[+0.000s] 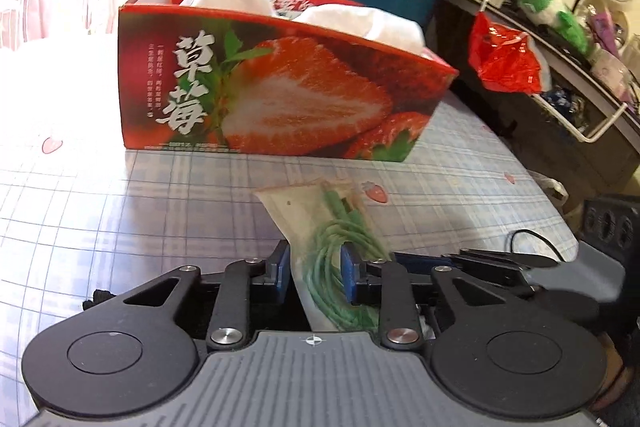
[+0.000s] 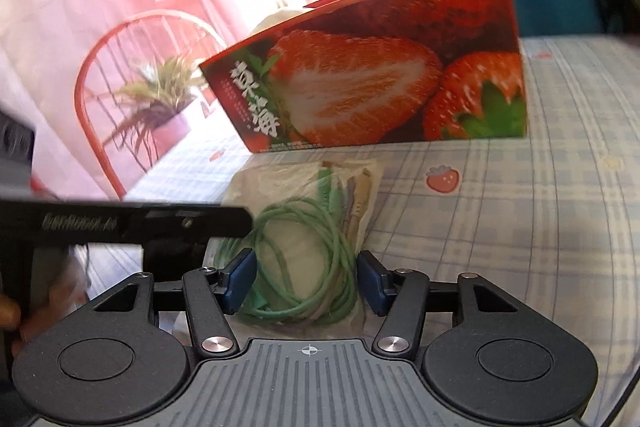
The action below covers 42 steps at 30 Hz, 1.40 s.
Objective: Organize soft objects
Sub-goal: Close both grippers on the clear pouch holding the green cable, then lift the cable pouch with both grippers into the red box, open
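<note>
Plaid tablecloth (image 1: 120, 211); box (image 1: 280, 99) (草莓).

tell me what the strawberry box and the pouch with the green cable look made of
Strawberry box: likely glossy printed cardboard, going by its thin, straight, folded walls. Pouch: seemingly thin clear plastic film, wrinkled and see-through. Green cable: probably matte rubbery plastic, coiled.
</note>
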Each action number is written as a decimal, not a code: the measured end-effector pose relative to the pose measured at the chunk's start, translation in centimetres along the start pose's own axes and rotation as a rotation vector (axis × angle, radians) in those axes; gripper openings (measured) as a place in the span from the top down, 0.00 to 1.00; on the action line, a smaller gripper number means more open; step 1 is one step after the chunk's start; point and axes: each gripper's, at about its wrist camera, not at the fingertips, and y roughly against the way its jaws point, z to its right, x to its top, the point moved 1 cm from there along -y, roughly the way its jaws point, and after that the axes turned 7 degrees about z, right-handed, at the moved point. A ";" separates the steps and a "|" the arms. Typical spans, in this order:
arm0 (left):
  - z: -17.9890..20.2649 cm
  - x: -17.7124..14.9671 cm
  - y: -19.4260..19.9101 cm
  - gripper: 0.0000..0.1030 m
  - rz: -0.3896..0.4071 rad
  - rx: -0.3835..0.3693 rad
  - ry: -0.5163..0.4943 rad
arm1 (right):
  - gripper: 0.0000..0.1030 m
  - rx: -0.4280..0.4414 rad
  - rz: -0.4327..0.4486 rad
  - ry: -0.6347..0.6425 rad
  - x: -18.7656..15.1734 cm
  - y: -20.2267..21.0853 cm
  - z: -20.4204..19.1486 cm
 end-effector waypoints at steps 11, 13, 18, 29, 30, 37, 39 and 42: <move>-0.4 -0.1 1.0 0.73 0.037 -0.001 0.025 | 0.67 -0.017 0.062 0.056 0.6 1.4 -1.1; -0.6 0.5 1.2 0.73 0.046 -0.022 0.039 | 0.67 -0.016 0.082 0.061 1.2 1.8 -1.2; -0.9 2.9 1.6 0.73 0.082 -0.069 0.055 | 0.67 -0.011 0.128 0.089 3.0 2.4 -1.4; -0.8 11.2 1.9 0.73 0.185 -0.146 0.076 | 0.67 -0.003 0.278 0.150 11.0 2.9 -1.9; -0.8 12.0 1.6 0.73 0.193 -0.150 0.074 | 0.67 -0.006 0.294 0.152 11.8 2.8 -1.8; 0.5 18.0 -1.2 0.73 0.236 -0.134 -0.019 | 0.67 -0.052 0.368 0.230 17.2 1.5 -1.2; 0.8 19.2 -2.2 0.73 0.249 -0.127 -0.038 | 0.67 -0.071 0.376 0.249 18.7 0.9 -0.7; 1.3 20.7 -4.0 0.73 0.255 -0.110 -0.072 | 0.67 -0.109 0.381 0.268 20.6 -0.3 0.2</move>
